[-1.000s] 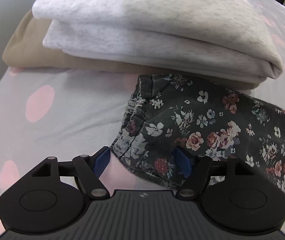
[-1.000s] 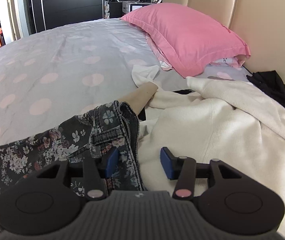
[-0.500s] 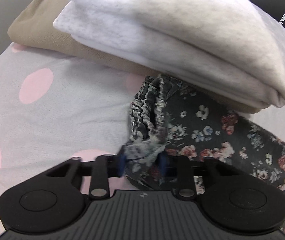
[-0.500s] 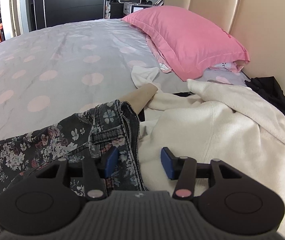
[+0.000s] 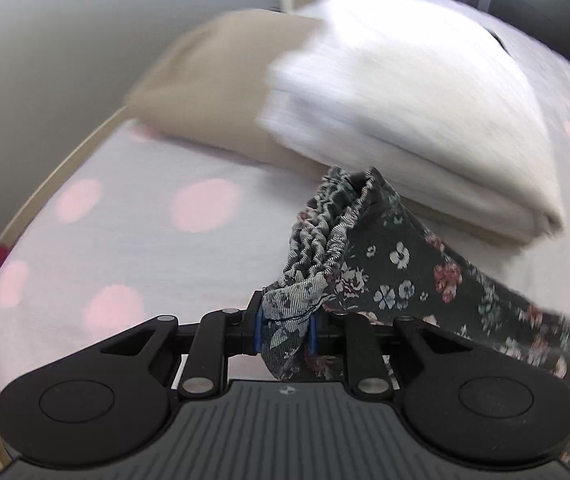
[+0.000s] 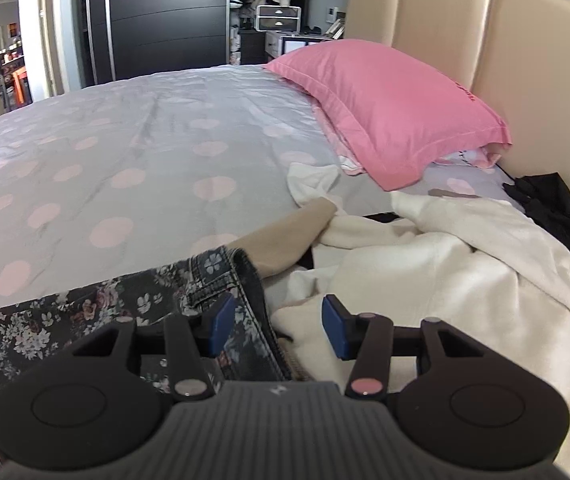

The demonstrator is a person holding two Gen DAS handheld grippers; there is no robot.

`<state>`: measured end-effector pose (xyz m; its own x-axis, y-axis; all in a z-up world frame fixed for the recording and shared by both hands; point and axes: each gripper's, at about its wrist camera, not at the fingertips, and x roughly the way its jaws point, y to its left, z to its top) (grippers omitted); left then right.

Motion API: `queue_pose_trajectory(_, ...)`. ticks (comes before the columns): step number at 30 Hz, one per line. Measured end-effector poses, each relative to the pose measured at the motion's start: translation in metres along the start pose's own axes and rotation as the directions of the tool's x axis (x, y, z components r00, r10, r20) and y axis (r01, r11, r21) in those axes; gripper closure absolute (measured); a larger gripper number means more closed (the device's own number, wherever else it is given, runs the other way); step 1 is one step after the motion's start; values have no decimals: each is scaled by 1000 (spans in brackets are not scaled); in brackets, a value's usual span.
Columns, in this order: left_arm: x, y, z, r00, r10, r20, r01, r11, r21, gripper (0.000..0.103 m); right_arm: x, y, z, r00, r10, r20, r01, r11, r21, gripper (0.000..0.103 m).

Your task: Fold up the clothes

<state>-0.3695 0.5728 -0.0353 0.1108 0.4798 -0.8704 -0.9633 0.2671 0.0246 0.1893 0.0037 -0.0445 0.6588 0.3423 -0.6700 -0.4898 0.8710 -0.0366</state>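
A dark floral garment (image 5: pixel 397 276) lies across the polka-dot bed. My left gripper (image 5: pixel 285 334) has its jaws closing, and the blue pads press on the garment's bunched elastic end, which hangs lifted above the sheet. In the right wrist view the other end of the floral garment (image 6: pixel 85 320) rests on the bed. My right gripper (image 6: pixel 277 324) stands open over its denim-like edge, which lies between the fingers without being pinched.
A folded light grey top (image 5: pixel 405 92) sits on a folded beige piece (image 5: pixel 213 92) just beyond the lifted end. A cream fleece (image 6: pixel 465 272), a beige cloth (image 6: pixel 285 240), a black garment (image 6: pixel 557 208) and a pink pillow (image 6: pixel 385 108) lie by the headboard (image 6: pixel 525 60).
My left gripper went from open around the floral garment's end to shut on it, then rose with the fabric off the sheet. The right gripper has stayed put, still open.
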Motion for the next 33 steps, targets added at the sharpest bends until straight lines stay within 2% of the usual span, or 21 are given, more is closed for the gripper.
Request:
queue_pose_trajectory(2,-6,21,-3,999,32,9,-32,999,-42,85,-1,6,-1,999,47,-9,-47,999,-7,51)
queue_pose_trajectory(5,-8,45,-11,986,160,41,-159,987,-20,85,1,16,-3,989,141,-49,-141,990,7,50)
queue_pose_trajectory(7,-4,67,-13,983,184,23,-182,981,-61,85,6,26,-4,981,182,-73,-182,983,6,48)
queue_pose_trajectory(11,2,56,-21,985,174,8,-174,984,-29,85,24,54,-3,965,234,-118,-239,971,-29,48)
queue_pose_trajectory(14,18,60,-10,984,180,8,-180,984,-19,85,41,76,4,956,261,-135,-271,960,-65,48)
queue_pose_trajectory(18,15,66,-22,982,186,-13,-186,982,-9,84,75,97,13,954,250,-167,-266,960,-86,48)
queue_pose_trajectory(20,17,66,-24,982,190,-26,-190,982,-3,84,97,104,16,948,253,-193,-272,959,-83,45)
queue_pose_trajectory(23,21,66,-25,980,193,-46,-193,981,6,84,131,109,14,928,269,-257,-298,951,-80,37)
queue_pose_trajectory(27,28,64,-26,977,201,-66,-201,980,14,84,160,111,1,892,308,-330,-346,936,-60,36)
queue_pose_trajectory(30,34,58,-25,972,222,-75,-220,975,38,84,167,113,-7,889,321,-326,-361,930,-68,36)
queue_pose_trajectory(32,38,54,-25,969,235,-79,-232,971,52,84,166,116,-10,893,322,-314,-362,929,-78,39)
queue_pose_trajectory(33,38,53,-24,968,239,-79,-235,970,53,84,164,117,-11,892,328,-311,-370,925,-83,47)
